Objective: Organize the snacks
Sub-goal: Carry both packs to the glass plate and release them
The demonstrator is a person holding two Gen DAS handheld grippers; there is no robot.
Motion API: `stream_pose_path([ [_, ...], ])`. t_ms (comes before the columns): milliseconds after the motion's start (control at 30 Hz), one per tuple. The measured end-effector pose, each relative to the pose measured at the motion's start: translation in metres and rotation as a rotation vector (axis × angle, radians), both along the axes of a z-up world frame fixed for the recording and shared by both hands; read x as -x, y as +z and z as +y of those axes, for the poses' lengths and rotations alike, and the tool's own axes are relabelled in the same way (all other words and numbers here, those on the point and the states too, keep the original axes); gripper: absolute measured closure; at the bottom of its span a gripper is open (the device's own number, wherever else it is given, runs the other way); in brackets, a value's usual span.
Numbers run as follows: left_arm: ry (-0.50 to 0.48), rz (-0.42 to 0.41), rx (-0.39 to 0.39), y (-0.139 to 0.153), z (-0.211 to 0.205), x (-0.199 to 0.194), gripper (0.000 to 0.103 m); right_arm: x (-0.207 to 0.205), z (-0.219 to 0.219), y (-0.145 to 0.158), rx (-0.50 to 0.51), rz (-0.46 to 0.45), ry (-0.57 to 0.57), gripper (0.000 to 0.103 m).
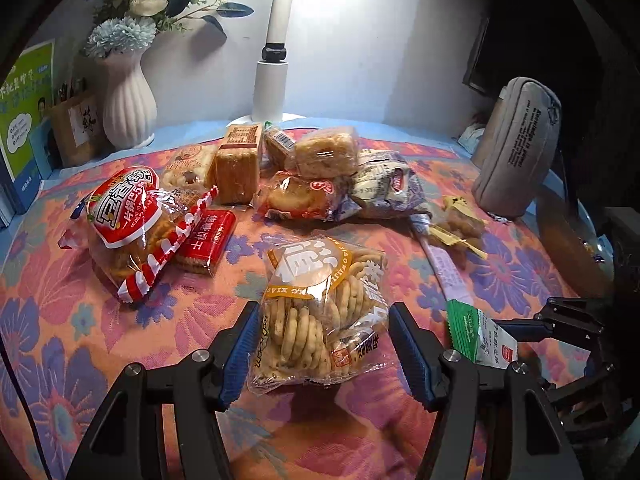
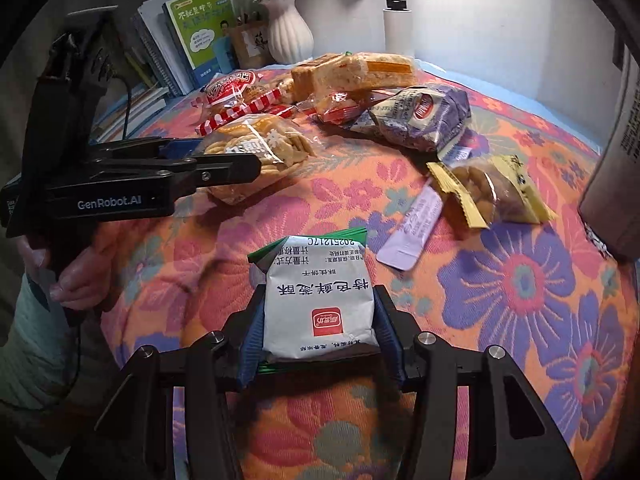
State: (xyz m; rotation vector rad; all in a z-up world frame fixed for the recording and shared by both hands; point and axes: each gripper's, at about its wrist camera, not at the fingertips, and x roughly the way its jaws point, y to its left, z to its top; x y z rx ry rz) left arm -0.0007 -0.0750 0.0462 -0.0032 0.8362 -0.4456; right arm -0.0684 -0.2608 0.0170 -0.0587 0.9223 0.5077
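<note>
My left gripper (image 1: 323, 344) is open around a clear bag of round crackers (image 1: 320, 312) that lies on the floral cloth; its blue pads stand on either side of the bag, a little apart from it. It also shows in the right wrist view (image 2: 224, 160) at the same bag (image 2: 256, 148). My right gripper (image 2: 320, 332) is shut on a white and green snack packet (image 2: 320, 296), held just above the cloth. That packet also shows in the left wrist view (image 1: 480, 332). More snacks lie behind: a red bag (image 1: 128, 224), a red biscuit pack (image 1: 208, 240), a purple bag (image 2: 424, 120), a yellow packet (image 2: 492, 188).
A white vase (image 1: 128, 100), books (image 2: 200, 28) and a lamp base (image 1: 272, 84) stand at the back. A grey pencil case (image 1: 516, 148) stands at the right. A lilac sachet (image 2: 416, 224) lies on the floral cloth (image 2: 520, 280).
</note>
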Motion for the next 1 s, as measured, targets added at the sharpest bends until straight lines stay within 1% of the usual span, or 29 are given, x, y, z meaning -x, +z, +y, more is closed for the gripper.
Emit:
stream_pose_path([
  [67, -0.011, -0.013, 0.007, 0.008, -0.004, 0.010, 0.040, 0.008, -0.010, 0.005, -0.018, 0.001, -0.023, 0.054],
  [233, -0.049, -0.057, 0.013, 0.032, -0.022, 0.029, 0.042, 0.028, -0.035, 0.026, -0.050, -0.039, -0.085, 0.054],
  [267, -0.060, -0.067, 0.016, 0.037, -0.028, 0.032, 0.046, 0.031, -0.041, 0.029, -0.056, -0.047, -0.094, 0.054],
  [300, -0.074, -0.075, 0.021, 0.043, -0.034, 0.035, 0.052, 0.036, -0.047, 0.035, -0.062, -0.059, -0.109, 0.054],
  [333, -0.087, -0.077, 0.028, 0.048, -0.040, 0.037, 0.062, 0.040, -0.054, 0.040, -0.065, -0.072, -0.121, 0.054],
  [400, -0.103, -0.086, 0.043, 0.059, -0.054, 0.040, 0.063, 0.045, -0.065, 0.049, -0.064, -0.096, -0.154, 0.054],
  [433, -0.101, -0.088, 0.031, 0.061, -0.060, 0.039, 0.063, 0.046, -0.070, 0.052, -0.055, -0.101, -0.170, 0.054],
  [500, -0.078, -0.081, -0.005, 0.059, -0.067, 0.034, 0.063, 0.049, -0.083, 0.053, -0.054, -0.099, -0.200, 0.054],
  [533, -0.064, -0.073, -0.014, 0.055, -0.066, 0.031, 0.063, 0.048, -0.090, 0.052, -0.075, -0.091, -0.209, 0.054],
  [600, -0.035, -0.019, -0.003, 0.045, -0.054, 0.026, 0.062, 0.050, -0.101, 0.048, -0.119, -0.082, -0.211, 0.054],
  [633, -0.016, 0.009, 0.017, 0.038, -0.045, 0.027, 0.057, 0.050, -0.104, 0.046, -0.133, -0.076, -0.210, 0.054],
  [667, 0.009, 0.035, 0.039, 0.034, -0.036, 0.028, 0.046, 0.052, -0.105, 0.044, -0.133, -0.076, -0.210, 0.054],
  [700, 0.039, 0.060, 0.064, 0.029, -0.024, 0.029, 0.040, 0.051, -0.106, 0.042, -0.129, -0.075, -0.210, 0.054],
  [733, 0.059, 0.080, 0.083, 0.025, -0.017, 0.034, 0.027, 0.051, -0.105, 0.040, -0.128, -0.071, -0.210, 0.054],
  [767, 0.068, 0.098, 0.101, 0.022, -0.011, 0.037, 0.020, 0.049, -0.106, 0.037, -0.133, -0.063, -0.210, 0.054],
  [833, 0.069, 0.134, 0.127, 0.014, -0.006, 0.047, 0.015, 0.046, -0.106, 0.033, -0.154, -0.044, -0.205, 0.054],
  [867, 0.062, 0.157, 0.117, 0.008, -0.010, 0.051, 0.014, 0.045, -0.106, 0.032, -0.157, -0.039, -0.205, 0.054],
  [933, 0.024, 0.176, 0.062, -0.002, -0.026, 0.057, 0.014, 0.043, -0.106, 0.030, -0.155, -0.036, -0.206, 0.054],
  [1000, 0.005, 0.166, -0.029, -0.015, -0.048, 0.062, 0.014, 0.045, -0.105, 0.031, -0.157, -0.037, -0.201, 0.054],
])
